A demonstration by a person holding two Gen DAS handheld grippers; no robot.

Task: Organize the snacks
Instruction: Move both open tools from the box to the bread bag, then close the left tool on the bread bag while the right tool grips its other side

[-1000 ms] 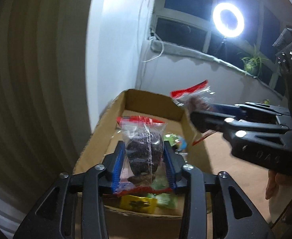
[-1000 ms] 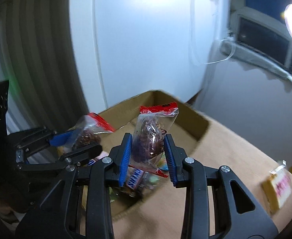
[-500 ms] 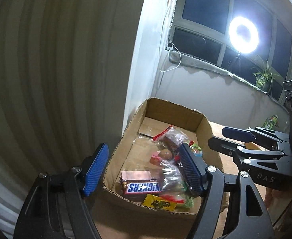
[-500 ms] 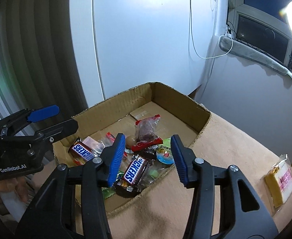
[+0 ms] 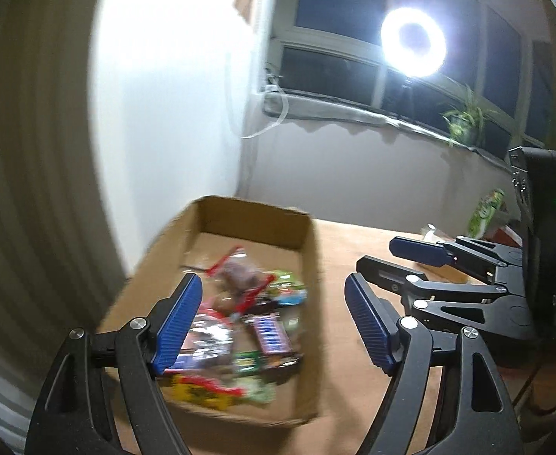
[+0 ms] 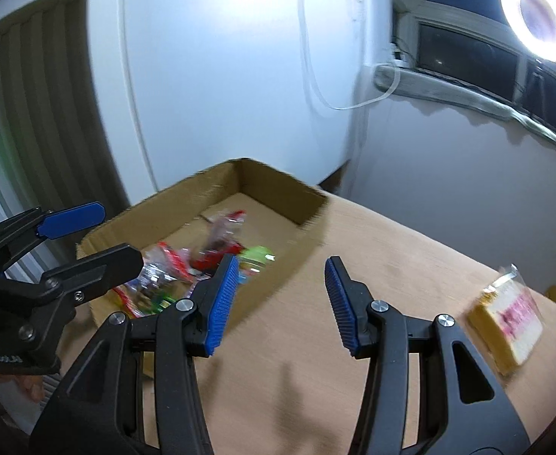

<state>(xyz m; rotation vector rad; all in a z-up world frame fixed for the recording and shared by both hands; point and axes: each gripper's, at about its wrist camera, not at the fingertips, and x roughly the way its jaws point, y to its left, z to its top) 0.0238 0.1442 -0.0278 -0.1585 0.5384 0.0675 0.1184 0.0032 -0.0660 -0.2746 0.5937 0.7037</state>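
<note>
**Snacks piled in the box, both grippers empty**

Snacks [image 5: 236,326] are seen heaped in the near end of the open cardboard box [image 5: 312,250], which sits on the tan tabletop [image 6: 391,250] against the white wall. Red-edged clear packets, green wrappers and a yellow packet can be made out in the pile, though much of it is smeared by motion blur and single items cannot be told apart with certainty. The far end of the box floor is left bare.

The left gripper [image 5: 274,322] is held above the box's near right part, its blue-padded jaws spread wide; they have just been opening, and nothing is gripped between them. One pad is seen over the snack pile, the other over the tabletop just outside the box's right wall.

The right gripper [image 6: 280,299] is held to the right of the box, over the tabletop. Its jaws have just been opening too and are parted to a moderate width, with nothing between the pads.

One wrapped snack [image 6: 505,322], yellowish with a pink label, is left lying on the tabletop well apart from the box, off to the right. A lit ring light [image 5: 412,41] is seen before the dark window.
</note>
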